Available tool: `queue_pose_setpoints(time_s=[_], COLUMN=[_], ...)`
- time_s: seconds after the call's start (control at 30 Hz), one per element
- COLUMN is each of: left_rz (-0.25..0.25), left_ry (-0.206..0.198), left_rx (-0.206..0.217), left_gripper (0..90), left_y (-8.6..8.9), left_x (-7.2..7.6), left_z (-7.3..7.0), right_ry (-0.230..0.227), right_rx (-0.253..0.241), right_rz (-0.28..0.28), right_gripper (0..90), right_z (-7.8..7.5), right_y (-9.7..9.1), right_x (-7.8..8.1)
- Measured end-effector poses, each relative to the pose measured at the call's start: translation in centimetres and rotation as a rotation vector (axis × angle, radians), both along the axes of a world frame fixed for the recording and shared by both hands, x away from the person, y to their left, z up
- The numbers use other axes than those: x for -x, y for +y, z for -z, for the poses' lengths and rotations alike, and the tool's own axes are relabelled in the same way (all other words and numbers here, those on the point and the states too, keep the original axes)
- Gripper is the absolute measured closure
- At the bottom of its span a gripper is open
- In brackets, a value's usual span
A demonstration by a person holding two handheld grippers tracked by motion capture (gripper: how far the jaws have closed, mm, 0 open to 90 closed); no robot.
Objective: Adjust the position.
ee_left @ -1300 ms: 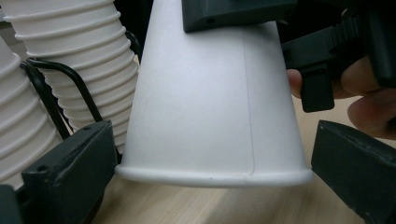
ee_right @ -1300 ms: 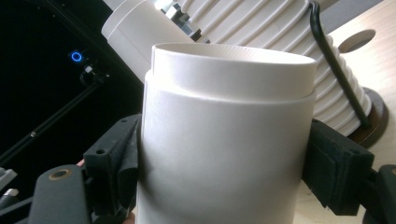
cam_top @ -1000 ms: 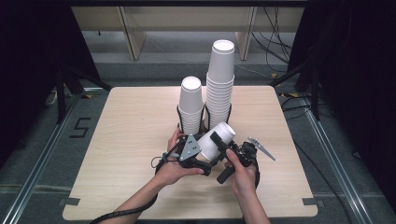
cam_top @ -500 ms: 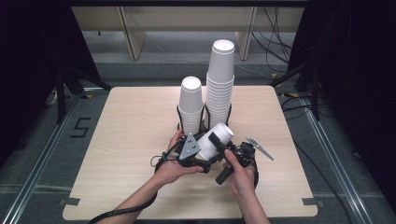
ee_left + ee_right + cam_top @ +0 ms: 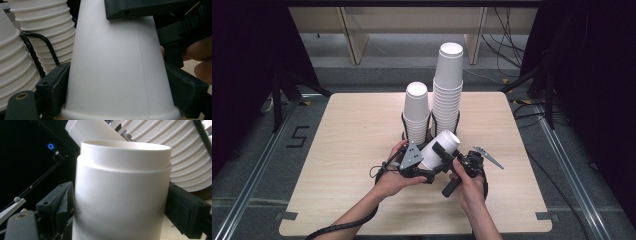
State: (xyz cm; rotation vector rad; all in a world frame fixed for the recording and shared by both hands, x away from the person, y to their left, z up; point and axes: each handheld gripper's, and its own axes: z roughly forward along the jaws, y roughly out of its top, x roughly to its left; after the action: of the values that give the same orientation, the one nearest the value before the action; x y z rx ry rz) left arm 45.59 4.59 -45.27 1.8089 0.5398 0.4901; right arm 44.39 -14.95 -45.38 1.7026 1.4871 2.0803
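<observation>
A white paper cup [image 5: 439, 147] lies tilted above the table's front middle, its base pointing up and to the right. My left gripper [image 5: 426, 166] is shut on the cup [image 5: 115, 70] near its rim, and its jaws have just been closing. My right gripper [image 5: 446, 151] straddles the same cup [image 5: 122, 195] nearer its base. Its jaws have just been opening and stand close beside the wall without squeezing it. A person's hands hold both grippers.
Behind the hands stand a short stack of upturned cups [image 5: 417, 112] and a taller stack [image 5: 448, 85], both set in a black wire holder [image 5: 404, 122]. The wooden table [image 5: 337, 150] has bare room left and right. Cables lie on the floor at the back right.
</observation>
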Motion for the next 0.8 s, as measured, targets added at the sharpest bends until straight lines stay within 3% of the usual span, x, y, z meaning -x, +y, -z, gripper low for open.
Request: queue_pose_setpoints(time_s=[0.03,0.07,0.17,0.33,0.37,0.4,0.43,0.47,0.63,0.8], left_rz=[-0.004,-0.004,-0.005,-0.008,-0.015,-0.017,-0.021,-0.019,-0.023,-0.044], left_ry=[0.005,0.005,0.007,0.006,0.03,0.024,0.021,0.017,0.015,-0.005], left_rx=[-0.002,-0.002,0.008,-0.01,-0.002,0.005,0.007,0.012,0.018,0.023], left_gripper=[14.0,14.0,14.1,14.3,14.2,14.3,14.2,14.3,14.2,14.0], left_y=[0.1,0.1,0.1,0.4,0.4,0.5,0.5,0.6,1.1,1.9], left_x=[-0.1,-0.1,-0.1,-0.2,-0.1,-0.2,-0.2,-0.3,-0.6,-1.1], left_z=[0.0,0.0,0.1,-0.1,0.0,-0.1,-0.2,-0.2,-0.4,-0.6], right_ry=[-0.02,-0.005,-0.026,-0.011,-0.015,0.016,-0.024,-0.03,-0.033,-0.048], right_rx=[0.015,0.016,0.035,0.052,0.055,0.028,0.061,0.067,0.112,0.189], right_rz=[-0.005,-0.016,-0.021,-0.03,-0.037,-0.04,-0.039,-0.041,-0.032,-0.022], right_gripper=[9.2,6.9,2.3,0.5,0.5,0.5,0.5,0.5,0.5,0.5], right_z=[0.1,0.0,0.0,-0.2,-0.2,-0.5,-0.5,-0.6,-1.0,-1.3], right_y=[0.1,0.1,0.1,0.0,0.0,0.1,-0.1,-0.1,-0.5,-1.7], right_x=[-0.2,0.0,-0.2,0.0,0.0,0.2,0.1,0.1,0.6,1.4])
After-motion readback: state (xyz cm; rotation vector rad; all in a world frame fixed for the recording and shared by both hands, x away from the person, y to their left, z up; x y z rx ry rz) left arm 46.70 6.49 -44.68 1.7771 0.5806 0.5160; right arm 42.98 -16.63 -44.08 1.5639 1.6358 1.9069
